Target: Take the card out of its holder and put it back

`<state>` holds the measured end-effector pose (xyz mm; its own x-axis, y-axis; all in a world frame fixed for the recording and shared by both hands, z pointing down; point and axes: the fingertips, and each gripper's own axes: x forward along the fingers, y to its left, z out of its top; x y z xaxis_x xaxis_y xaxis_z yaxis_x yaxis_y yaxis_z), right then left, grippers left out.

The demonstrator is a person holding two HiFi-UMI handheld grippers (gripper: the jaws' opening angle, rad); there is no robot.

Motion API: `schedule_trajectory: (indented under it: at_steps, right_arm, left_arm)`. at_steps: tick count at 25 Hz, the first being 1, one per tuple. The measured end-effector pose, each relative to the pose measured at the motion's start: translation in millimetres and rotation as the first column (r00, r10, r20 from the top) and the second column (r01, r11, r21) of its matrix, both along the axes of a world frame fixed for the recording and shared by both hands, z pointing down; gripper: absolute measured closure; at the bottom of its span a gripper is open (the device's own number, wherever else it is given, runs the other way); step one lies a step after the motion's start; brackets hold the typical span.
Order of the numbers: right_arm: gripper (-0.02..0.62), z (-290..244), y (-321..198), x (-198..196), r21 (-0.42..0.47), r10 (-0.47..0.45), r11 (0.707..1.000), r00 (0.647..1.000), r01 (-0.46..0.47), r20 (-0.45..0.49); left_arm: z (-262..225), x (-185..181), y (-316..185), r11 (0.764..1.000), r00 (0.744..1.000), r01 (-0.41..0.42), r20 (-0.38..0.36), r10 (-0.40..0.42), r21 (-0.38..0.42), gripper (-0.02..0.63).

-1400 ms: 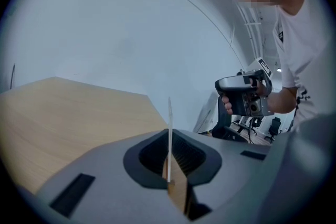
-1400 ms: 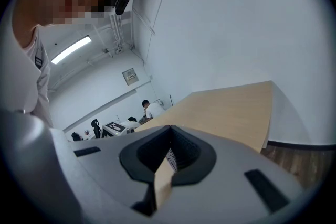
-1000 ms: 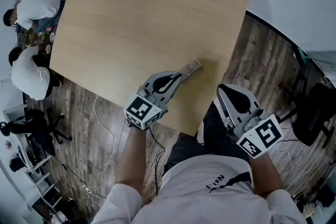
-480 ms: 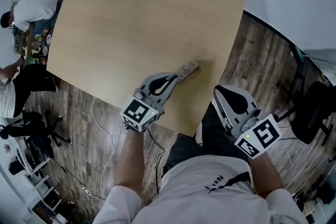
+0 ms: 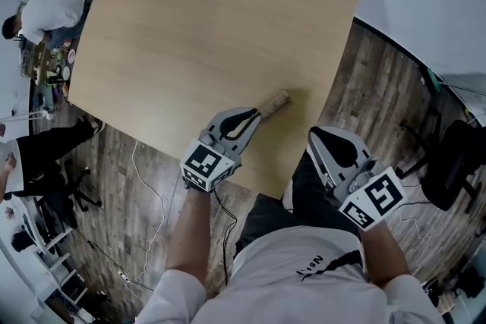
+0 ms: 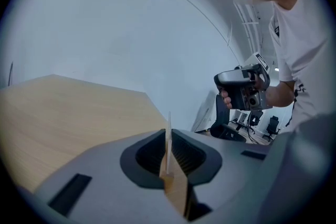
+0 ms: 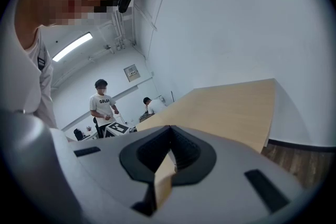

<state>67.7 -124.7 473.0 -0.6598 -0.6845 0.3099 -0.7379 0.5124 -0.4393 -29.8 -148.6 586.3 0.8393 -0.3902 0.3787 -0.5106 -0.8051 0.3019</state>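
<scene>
Near the front edge of the light wooden table [image 5: 213,19], my left gripper [image 5: 255,117] is shut on one end of the card holder [image 5: 275,103], a thin flat sleeve seen nearly edge-on. Its free end points up and to the right. In the left gripper view the holder [image 6: 168,140] stands as a thin pale sheet pinched between the closed jaws of the left gripper [image 6: 168,165]. I cannot tell the card from its sleeve. My right gripper [image 5: 320,139] hangs off the table's right front corner, above the floor. In the right gripper view my right gripper [image 7: 169,157] is shut with nothing in it.
The table's front edge runs just below my left gripper. A cable [image 5: 149,186] lies on the wood-pattern floor at the left. A black office chair [image 5: 452,163] stands at the right. People [image 5: 50,11] sit at desks at the far left.
The card holder has turned in my left gripper from showing its flat printed face to nearly edge-on. Both grippers have stayed almost in place. People at the far left have moved.
</scene>
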Motion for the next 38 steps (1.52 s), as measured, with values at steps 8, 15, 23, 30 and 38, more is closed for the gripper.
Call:
schedule_trajectory:
  at_steps: [8,15,23,30,38]
  right_arm:
    - [0.583,-5.0,6.3,-15.2,0.013,-0.015,1.0,1.0,0.015,-0.006]
    - [0.583,-23.1,13.5,-32.4,0.079,-0.041,0.996,0.998,0.044,-0.046]
    - [0.582,-57.2,27.5,-42.4,0.144,-0.034,0.988,0.996,0.046,-0.081]
    - [0.582,-85.2,50.2,-59.6,0.191,-0.041,0.98,0.994,0.06,-0.101]
    - [0.583,-122.7,73.9,-76.0,0.242,-0.032,0.969,0.993,0.058,-0.11]
  left_arm:
    - [-26.3,-12.4,3.0,0.995,0.995,0.095,-0.045,-0.094,0.009,0.577]
    - [-71.6,-2.9,15.6,0.989,0.986,0.143,-0.092,-0.138,0.048,0.578]
    - [-137.8,-5.2,38.3,0.973,0.961,0.227,-0.167,-0.218,0.035,0.58]
    - [-191.1,-14.5,68.0,0.956,0.935,0.292,-0.224,-0.276,0.041,0.588]
    - [-235.7,-25.2,96.6,0.936,0.919,0.345,-0.227,-0.321,0.071,0.588]
